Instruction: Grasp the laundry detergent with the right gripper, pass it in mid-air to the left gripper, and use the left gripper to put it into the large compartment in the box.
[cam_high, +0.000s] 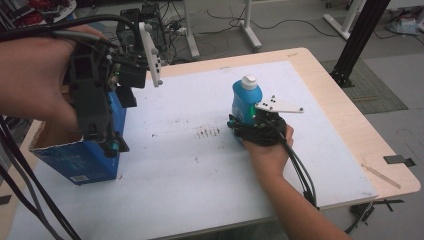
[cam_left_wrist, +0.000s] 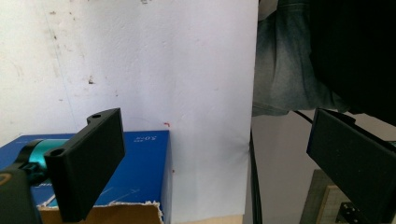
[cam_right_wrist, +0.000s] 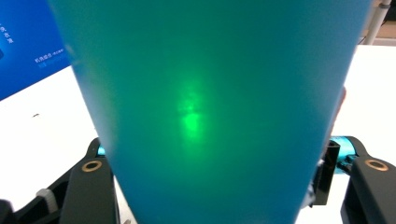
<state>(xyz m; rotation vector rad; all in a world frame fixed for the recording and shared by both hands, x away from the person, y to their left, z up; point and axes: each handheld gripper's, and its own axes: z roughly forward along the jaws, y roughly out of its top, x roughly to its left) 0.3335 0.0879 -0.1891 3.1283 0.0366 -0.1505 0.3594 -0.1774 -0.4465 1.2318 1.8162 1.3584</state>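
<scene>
A blue bottle (cam_high: 246, 102) with a white cap stands upright near the middle of the white sheet (cam_high: 200, 170). My right gripper (cam_high: 243, 121) comes at it from the near side, low on the table. In the right gripper view the bottle (cam_right_wrist: 205, 107) stands between the two jaws, whose pads press its sides. My left gripper (cam_high: 107, 141) is held up at the left, pointing down over an open blue cardboard box (cam_high: 82, 161). Its jaws (cam_left_wrist: 215, 158) stand wide apart with nothing between them, above the box's corner (cam_left_wrist: 140, 163).
The wooden table edge (cam_high: 370, 145) frames the sheet at right and back. A thin wooden stick (cam_high: 381, 175) and a black tab (cam_high: 398, 160) lie at the right edge. Behind the table stand a black post (cam_high: 357, 40), white stand legs (cam_high: 250, 30) and floor cables.
</scene>
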